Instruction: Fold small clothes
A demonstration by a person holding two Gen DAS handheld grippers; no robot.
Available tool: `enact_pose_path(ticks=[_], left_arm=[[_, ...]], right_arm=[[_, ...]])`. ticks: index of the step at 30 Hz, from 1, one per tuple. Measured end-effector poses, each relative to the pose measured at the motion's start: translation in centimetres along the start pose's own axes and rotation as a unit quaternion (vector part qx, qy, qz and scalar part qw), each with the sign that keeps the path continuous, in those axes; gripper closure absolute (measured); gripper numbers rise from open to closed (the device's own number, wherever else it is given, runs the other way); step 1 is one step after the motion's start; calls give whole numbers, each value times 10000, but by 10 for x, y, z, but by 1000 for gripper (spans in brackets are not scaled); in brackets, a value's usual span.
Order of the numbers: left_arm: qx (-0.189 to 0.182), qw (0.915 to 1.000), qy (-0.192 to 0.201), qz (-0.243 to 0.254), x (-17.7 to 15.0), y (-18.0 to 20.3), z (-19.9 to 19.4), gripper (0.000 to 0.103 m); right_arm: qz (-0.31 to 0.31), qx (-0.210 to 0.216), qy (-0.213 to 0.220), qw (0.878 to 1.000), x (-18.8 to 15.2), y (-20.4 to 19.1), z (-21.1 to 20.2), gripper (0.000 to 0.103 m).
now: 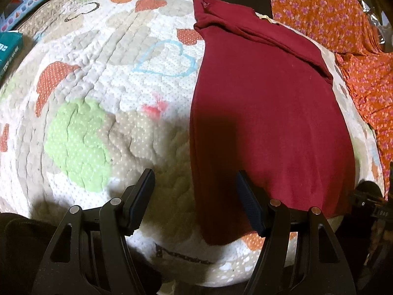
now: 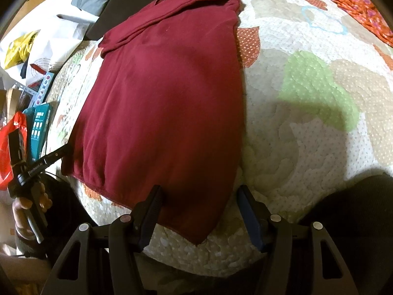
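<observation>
The dark red soft-knit garment (image 1: 265, 113) lies flat on the white quilted bedspread with heart-shaped patches (image 1: 103, 78), already narrowed to a long strip with its sleeve or collar end turned over at the top of the frame. The step in hand looks like the cross fold, bringing the near hem up toward the far end. To do it well, each gripper should pinch one near corner through every layer, lift only enough to clear the quilt, carry both corners forward evenly so the side edges stay aligned, then lay the hem down square

In the left wrist view, going left to right: a teal cardboard box (image 1: 8, 51) at the left edge, the quilt across the middle, the garment filling the right half, and an orange floral-print cloth (image 1: 343, 24) at the upper right. The left gripper (image 1: 195, 204) at the lower centre has its fingers spread wide and holds nothing; its right finger lies over the garment's left edge, though contact cannot be judged

In the right wrist view the garment (image 2: 167, 98) fills the left and centre. The right gripper (image 2: 200, 211) is likewise wide apart and empty, straddling the near right corner of the hem
</observation>
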State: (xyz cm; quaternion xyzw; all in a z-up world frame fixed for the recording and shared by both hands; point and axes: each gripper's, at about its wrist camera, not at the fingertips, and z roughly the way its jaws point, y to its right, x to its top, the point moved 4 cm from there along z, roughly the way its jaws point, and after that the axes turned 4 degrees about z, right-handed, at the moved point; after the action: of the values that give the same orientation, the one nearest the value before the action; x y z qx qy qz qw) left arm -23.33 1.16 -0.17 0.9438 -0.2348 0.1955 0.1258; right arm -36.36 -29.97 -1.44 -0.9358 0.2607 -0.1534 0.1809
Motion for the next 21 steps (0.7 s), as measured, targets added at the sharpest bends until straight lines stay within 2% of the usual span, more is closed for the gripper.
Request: enact_pose_path(ticks=[5, 11, 12, 13, 14, 15, 16, 18, 21], left_arm=[[102, 9997, -180, 156, -6, 7, 9, 34], [-278, 9990, -244, 235, -10, 25, 14, 34], [-383, 9987, -233, 235, -10, 28, 15, 44], [-417, 9985, -243, 250, -9, 30, 16, 50], [-337, 9987, -251, 284, -7, 32, 16, 64], [-300, 9988, -244, 302, -5, 32, 15, 84], [-385, 9987, -240, 249, -2, 32, 13, 96], [-801, 9965, -248, 10, 6, 31, 6, 97], [-1031, 9946, -58, 47, 24, 36, -7, 97]], right_arm=[[16, 237, -106, 9997, -1, 0, 4, 38], [53, 419, -38, 9991, -1, 2, 5, 38], [2, 412, -7, 9991, -1, 2, 5, 40], [-80, 364, 33, 9993, 0, 2, 4, 47], [-185, 317, 145, 9992, 1, 1, 2, 66], [-199, 424, 253, 9986, 2, 1, 0, 79], [-125, 704, 298, 9970, 4, 1, -3, 95], [-88, 1010, 394, 9941, 9, -2, -9, 95], [-129, 1407, 540, 9885, 20, -9, -20, 95]])
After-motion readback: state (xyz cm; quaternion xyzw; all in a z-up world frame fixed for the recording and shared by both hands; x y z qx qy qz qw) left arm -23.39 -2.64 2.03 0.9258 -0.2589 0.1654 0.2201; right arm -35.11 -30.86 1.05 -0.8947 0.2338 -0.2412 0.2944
